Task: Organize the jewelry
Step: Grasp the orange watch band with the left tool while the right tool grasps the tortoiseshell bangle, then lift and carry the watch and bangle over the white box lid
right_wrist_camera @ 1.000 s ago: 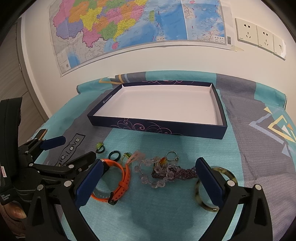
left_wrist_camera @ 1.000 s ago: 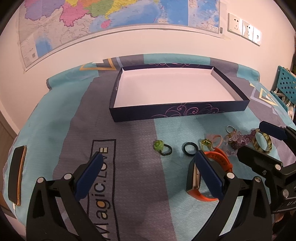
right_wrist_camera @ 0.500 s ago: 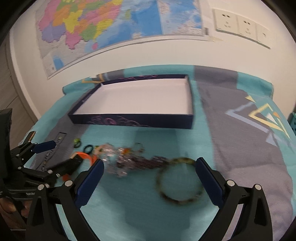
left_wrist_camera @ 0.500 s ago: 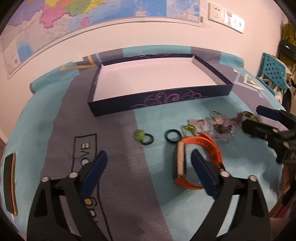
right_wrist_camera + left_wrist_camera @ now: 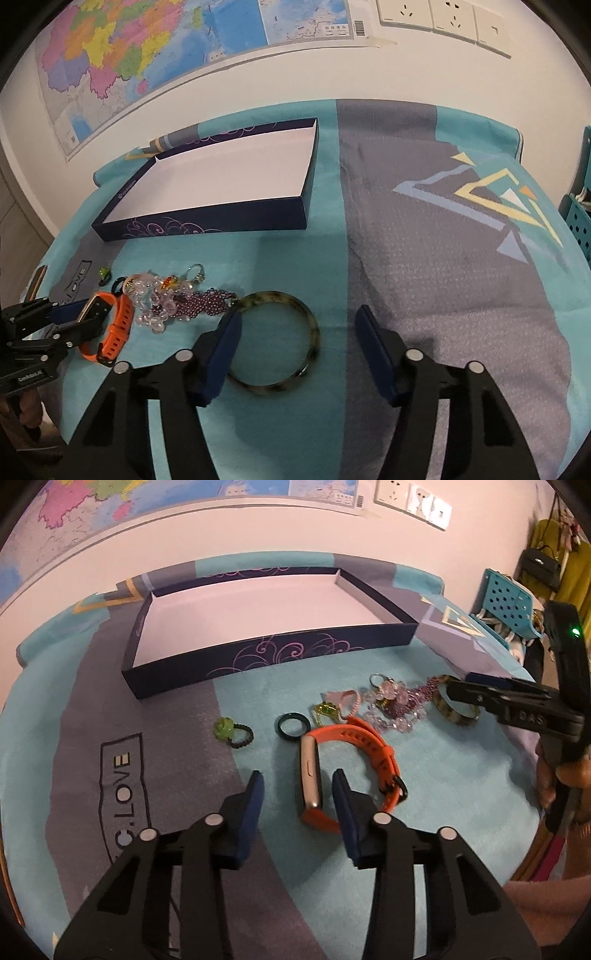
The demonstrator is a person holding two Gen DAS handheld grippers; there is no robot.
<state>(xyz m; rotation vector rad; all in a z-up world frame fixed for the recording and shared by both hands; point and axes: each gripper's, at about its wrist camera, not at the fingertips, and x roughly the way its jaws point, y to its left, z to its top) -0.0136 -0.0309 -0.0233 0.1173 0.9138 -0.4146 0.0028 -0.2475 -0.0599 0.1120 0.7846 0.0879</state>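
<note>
My left gripper [image 5: 297, 788] closing, orange silicone watch [image 5: 351, 768] face between its 2 pads, untouched, my right gripper [image 5: 297, 326] closing around mottled green bangle [image 5: 275, 341], left pad inside ring, no contact.

Both fisheye wrist views look steeply down along their own fingers from close above the teal cloth [image 5: 443, 775], facing the wall map [image 5: 147, 55] at twelve o'clock, and share the navy tray [image 5: 273, 653], the orange watch [image 5: 118, 325] and the bead heap [image 5: 399, 701].
</note>
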